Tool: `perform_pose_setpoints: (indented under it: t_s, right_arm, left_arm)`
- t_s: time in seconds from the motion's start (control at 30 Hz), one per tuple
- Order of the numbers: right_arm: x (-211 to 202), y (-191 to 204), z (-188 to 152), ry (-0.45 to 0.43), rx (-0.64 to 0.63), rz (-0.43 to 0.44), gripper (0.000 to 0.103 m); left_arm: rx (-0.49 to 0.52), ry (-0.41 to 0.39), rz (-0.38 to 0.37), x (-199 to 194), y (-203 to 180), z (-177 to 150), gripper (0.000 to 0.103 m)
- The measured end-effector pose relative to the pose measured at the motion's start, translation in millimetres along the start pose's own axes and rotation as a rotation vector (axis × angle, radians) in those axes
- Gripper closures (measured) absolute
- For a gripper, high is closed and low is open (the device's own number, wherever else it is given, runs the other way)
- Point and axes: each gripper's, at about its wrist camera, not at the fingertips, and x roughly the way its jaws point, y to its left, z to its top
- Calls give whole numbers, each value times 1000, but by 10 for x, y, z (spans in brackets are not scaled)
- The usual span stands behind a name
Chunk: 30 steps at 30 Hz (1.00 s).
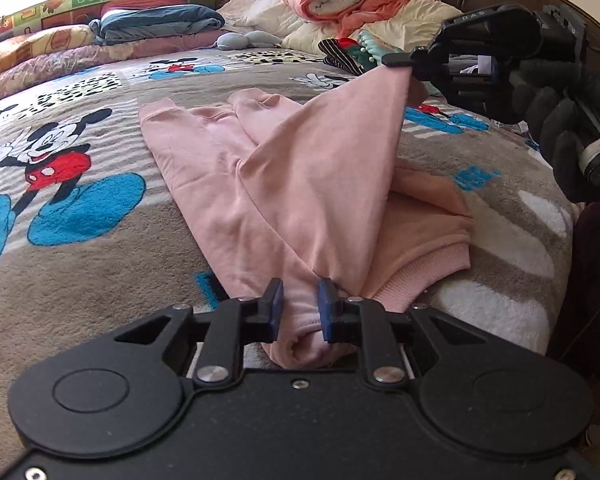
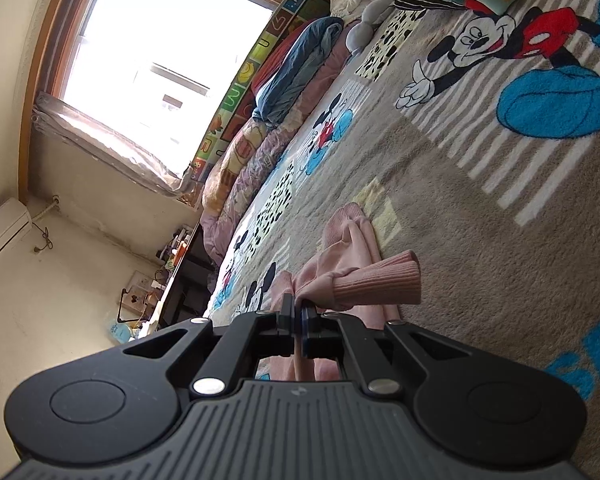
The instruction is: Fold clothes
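Your pink sweatshirt (image 1: 284,184) lies on the bed's cartoon-print blanket (image 1: 80,272), partly folded: one sleeve runs flat toward the far side while a panel of the body is lifted taut in the air. Your right claw (image 1: 400,60) is pinched tight on that raised corner, and your left claw (image 1: 300,308) stands part-open at the near edge with bunched fabric between its pads (image 1: 277,304), though you can't tell from here whether it truly grips. I'd judge you mid-fold, with the lifted panel, the ribbed hem (image 1: 428,268) side and the final halving still to settle.
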Motion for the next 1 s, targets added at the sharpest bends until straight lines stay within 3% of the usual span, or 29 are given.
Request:
perform_pose_setpoints:
  t_s: [0.17,0.57,0.67,0.73,0.87,1.0]
  right_arm:
    - [152,233,10,12,10,-36,98]
    - [1025,868,-113,122,-268,-248,97]
    - [1282,914,-225,176,-310,-269,90]
    - [1374,948,-275,221,-324,-241,64]
    - [1381,1060,-261,261,-400,-176,62]
    - [1309,1078,-72,255,-502,-174,60]
  left_arm:
    - [5,3,-10,9,12,11,87]
    - [-23,2,-32,-2,61,9,87]
    - [-31,2,-41,-6,80,5,87]
    - [-46,1,-51,-6,107,4,87]
    - [-72,1,-74,-8,156,1,86]
    - [-89,8,-84,-3,173,16,86]
